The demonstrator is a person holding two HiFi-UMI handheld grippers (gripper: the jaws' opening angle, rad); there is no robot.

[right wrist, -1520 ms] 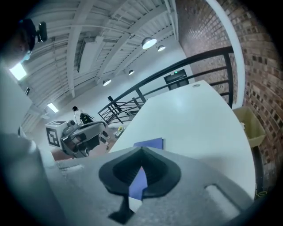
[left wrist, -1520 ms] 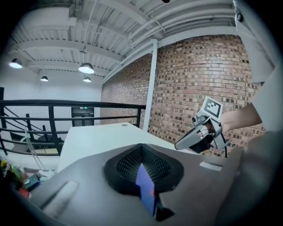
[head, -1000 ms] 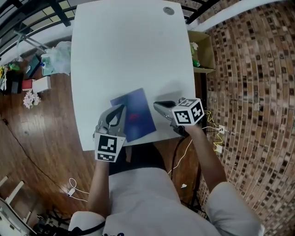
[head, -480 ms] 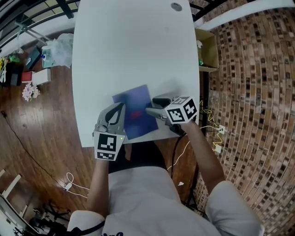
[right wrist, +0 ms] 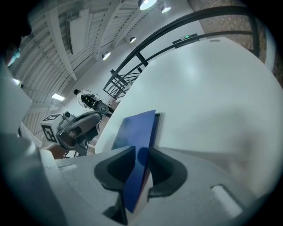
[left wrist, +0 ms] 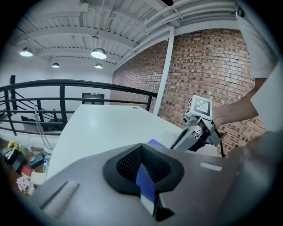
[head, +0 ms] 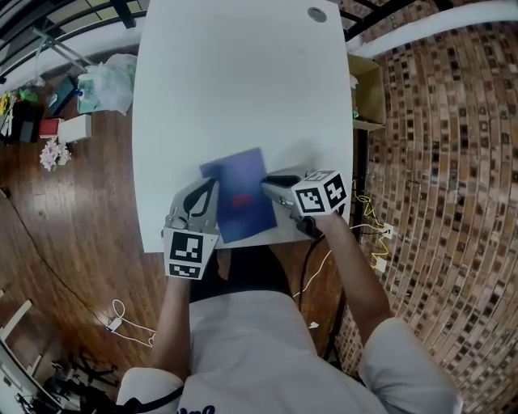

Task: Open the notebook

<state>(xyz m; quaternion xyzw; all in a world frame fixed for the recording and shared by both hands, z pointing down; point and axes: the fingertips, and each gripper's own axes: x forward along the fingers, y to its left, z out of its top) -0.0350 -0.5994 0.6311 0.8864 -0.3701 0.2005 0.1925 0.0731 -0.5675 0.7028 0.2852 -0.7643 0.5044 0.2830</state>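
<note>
- White counter (head: 243, 81), round cable hole (head: 316, 14) near its far end.
- Open cardboard box (head: 368, 93) just beside the counter's right edge.
- Brick wall (left wrist: 208, 66), white post (left wrist: 164, 70) in front of it.
- Black railing (left wrist: 66, 84) past the counter, ceiling lamps (left wrist: 98, 53) lit.
- Wood floor (head: 73, 210) on the left with a plastic bag (head: 105, 85), small white box (head: 77, 127), flowers (head: 53, 151) and a white cable (head: 118, 315).

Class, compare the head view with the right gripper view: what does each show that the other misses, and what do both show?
Only the head view: the right gripper seen from outside, an open brown box and a plastic bag. Only the right gripper view: ceiling lights, and its own jaws, which have just been closing, with the cover of the notebook between them. Both: that blue notebook, the left gripper and the white table.
</note>
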